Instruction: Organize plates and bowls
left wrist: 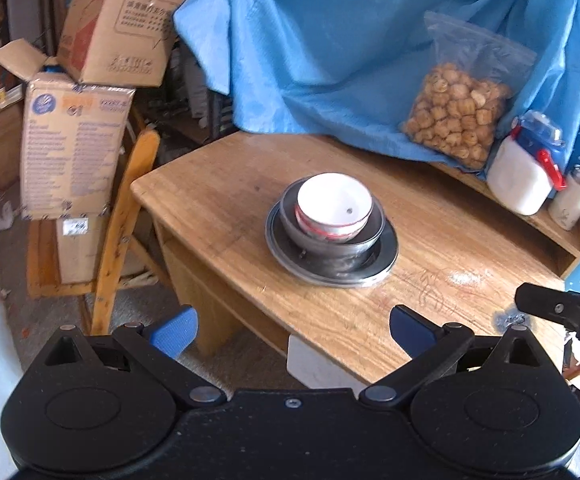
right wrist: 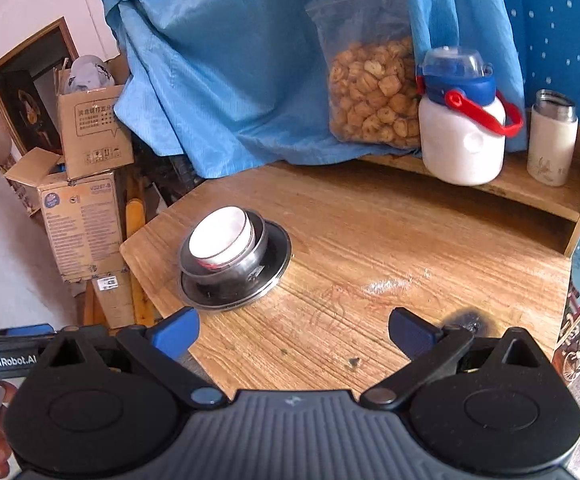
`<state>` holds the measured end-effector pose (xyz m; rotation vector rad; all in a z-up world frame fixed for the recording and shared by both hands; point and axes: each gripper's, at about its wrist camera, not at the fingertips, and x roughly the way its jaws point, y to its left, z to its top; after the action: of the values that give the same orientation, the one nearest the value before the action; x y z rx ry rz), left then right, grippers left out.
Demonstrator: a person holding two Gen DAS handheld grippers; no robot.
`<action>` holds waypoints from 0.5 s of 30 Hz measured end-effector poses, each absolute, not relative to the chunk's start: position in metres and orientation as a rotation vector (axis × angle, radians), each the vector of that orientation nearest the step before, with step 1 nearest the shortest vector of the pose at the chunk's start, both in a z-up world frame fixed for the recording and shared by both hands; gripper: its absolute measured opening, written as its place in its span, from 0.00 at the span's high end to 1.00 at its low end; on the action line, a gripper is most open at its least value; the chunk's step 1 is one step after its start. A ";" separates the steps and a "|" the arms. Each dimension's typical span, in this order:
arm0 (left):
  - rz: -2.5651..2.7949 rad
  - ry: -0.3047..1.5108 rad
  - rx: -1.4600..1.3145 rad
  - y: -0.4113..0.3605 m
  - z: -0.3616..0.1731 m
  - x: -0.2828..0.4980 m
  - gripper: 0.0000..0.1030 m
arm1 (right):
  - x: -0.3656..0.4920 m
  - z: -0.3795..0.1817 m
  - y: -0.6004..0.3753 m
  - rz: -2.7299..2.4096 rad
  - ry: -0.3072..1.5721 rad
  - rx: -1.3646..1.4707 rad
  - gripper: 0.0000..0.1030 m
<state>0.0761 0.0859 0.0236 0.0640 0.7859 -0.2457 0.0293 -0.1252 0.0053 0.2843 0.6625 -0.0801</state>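
Stack, mid-counter (left wrist: 218, 216): white ceramic bowl (left wrist: 333, 203) in steel bowl (left wrist: 364, 236) on steel plate (left wrist: 386, 258). We hold left gripper (left wrist: 293, 330) and right gripper (right wrist: 293, 330) spread, empty. Risk: tilted white bowl slipping if bumped.

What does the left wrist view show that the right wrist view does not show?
Only the left wrist view shows the wooden chair beside the table and the open left gripper. Only the right wrist view shows the framed picture and the open right gripper. Both show the white bowl nested in the metal bowl on the metal plate.
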 end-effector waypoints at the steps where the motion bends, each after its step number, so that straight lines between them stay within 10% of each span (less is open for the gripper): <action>1: -0.259 0.775 0.061 0.087 0.022 0.077 0.01 | 0.028 0.004 -0.121 -0.091 0.653 0.278 0.00; 15: -0.300 0.725 0.063 0.098 0.001 0.090 0.01 | 0.025 0.000 -0.107 -0.180 0.620 0.191 0.00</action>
<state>0.0902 0.0975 0.0012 0.0626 0.7249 -0.3003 0.0252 -0.1072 -0.0005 0.1906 0.6202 -0.1799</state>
